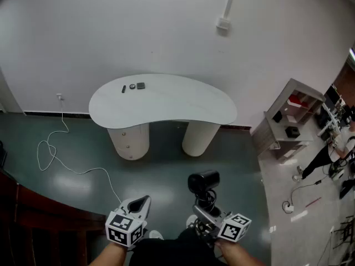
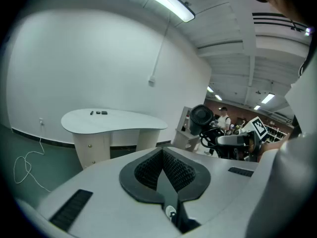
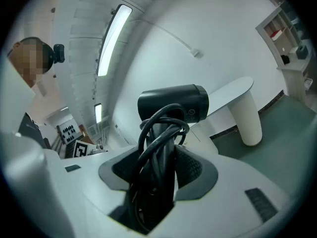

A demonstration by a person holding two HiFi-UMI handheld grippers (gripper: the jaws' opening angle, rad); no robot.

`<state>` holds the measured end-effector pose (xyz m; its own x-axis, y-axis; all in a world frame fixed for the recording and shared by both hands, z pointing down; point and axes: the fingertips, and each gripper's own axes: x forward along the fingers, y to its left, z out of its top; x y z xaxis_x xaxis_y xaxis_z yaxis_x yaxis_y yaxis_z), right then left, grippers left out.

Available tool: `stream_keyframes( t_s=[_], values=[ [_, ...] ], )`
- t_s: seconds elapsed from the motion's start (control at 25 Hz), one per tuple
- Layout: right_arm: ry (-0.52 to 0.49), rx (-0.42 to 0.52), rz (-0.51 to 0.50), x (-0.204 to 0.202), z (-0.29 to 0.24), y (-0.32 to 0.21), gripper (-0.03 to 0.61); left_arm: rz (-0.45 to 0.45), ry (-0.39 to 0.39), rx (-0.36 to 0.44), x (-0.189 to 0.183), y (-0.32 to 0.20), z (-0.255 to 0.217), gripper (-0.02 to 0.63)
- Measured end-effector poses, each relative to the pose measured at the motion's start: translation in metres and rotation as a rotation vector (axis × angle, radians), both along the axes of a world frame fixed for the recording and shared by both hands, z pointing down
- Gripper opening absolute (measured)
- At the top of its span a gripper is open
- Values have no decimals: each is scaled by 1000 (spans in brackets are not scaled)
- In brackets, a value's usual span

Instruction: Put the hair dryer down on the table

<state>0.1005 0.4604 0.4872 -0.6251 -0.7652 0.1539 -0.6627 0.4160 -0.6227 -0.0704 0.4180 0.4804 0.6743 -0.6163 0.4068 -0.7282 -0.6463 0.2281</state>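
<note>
Fingers on my right gripper (image 1: 205,206) clamp the black cord-wrapped hair dryer (image 1: 203,182); my left gripper (image 1: 140,201) is closed, empty; white curved table (image 1: 166,101) ahead.

Nothing legible anywhere — no words, no numbers. The hair dryer (image 3: 173,103) carried a small round symbol on its barrel, too tiny to read. The left gripper (image 1: 138,202) and right gripper (image 1: 204,205) bore cubes of black-and-white square markers — patterns, not print.

White wall (image 1: 166,26), glossy grey-green floor (image 1: 166,173), white shelf unit (image 1: 304,90) right.
</note>
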Motion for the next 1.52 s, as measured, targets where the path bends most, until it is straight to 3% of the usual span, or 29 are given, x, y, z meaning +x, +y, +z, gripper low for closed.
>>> stream_keyframes(
  t_s=[0.44,0.76,1.04,1.24,1.52],
  values=[
    [-5,11,6,11,-4,-1,193,5,7,0,15,-4,-2,11],
    [-15,-9,-58,19,3,-11,195,-24,5,-3,28,-12,1,11],
    [-29,-37,-96,59,6,-40,195,-91,7,-21,60,-30,1,11],
    [-25,-60,-109,96,11,-71,195,-113,7,26,97,-50,-20,11],
    [-27,-68,-166,141,19,-103,195,-240,18,-34,121,-74,3,11]
  ],
)
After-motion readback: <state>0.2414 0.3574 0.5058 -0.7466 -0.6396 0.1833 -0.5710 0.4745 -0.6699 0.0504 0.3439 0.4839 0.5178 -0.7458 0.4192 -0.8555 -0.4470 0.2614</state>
